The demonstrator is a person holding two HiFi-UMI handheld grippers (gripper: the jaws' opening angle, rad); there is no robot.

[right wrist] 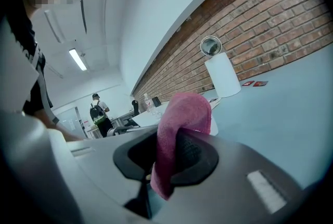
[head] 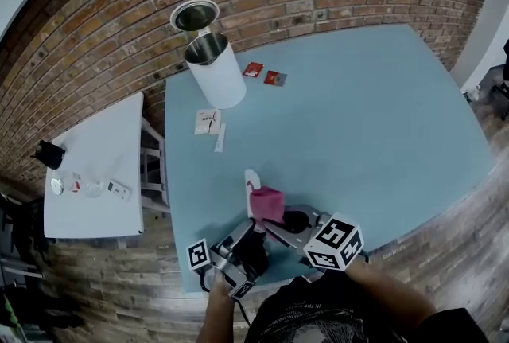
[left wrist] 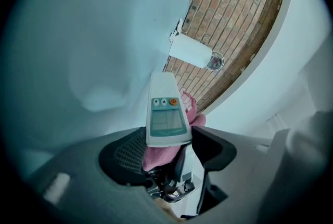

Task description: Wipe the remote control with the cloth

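1. The left gripper (left wrist: 169, 147) has its jaws clamped on the remote control (left wrist: 165, 114). They take it by the two long edges at its lower end. The rest of the body, with the screen and the three buttons, sticks out past the jaw tips.
2. The remote control looks like a light, stiff plastic shell with smooth sides, so it could slide or twist under a sideways push. The narrow edges near one end seem the best place to hold it. That grip leaves the face bare for wiping and puts no pressure on the buttons or screen.
3. In the left gripper view, pink fabric shows behind the remote control. Some lies between the jaws under its lower edge, and some is beyond the tips at its right side. It appears to touch the back of the body, though the contact itself is hidden.
4. The cloth (right wrist: 183, 114) is soft, limp and light. It will fold rather than push, so only the part backed by a jaw can press.
5. The right gripper (right wrist: 166, 158) has its jaws closed on the cloth. One fold is pinched between them, the top humps over the right jaw's tip, and a tail hangs below. This grip suits rubbing with the covered tip.
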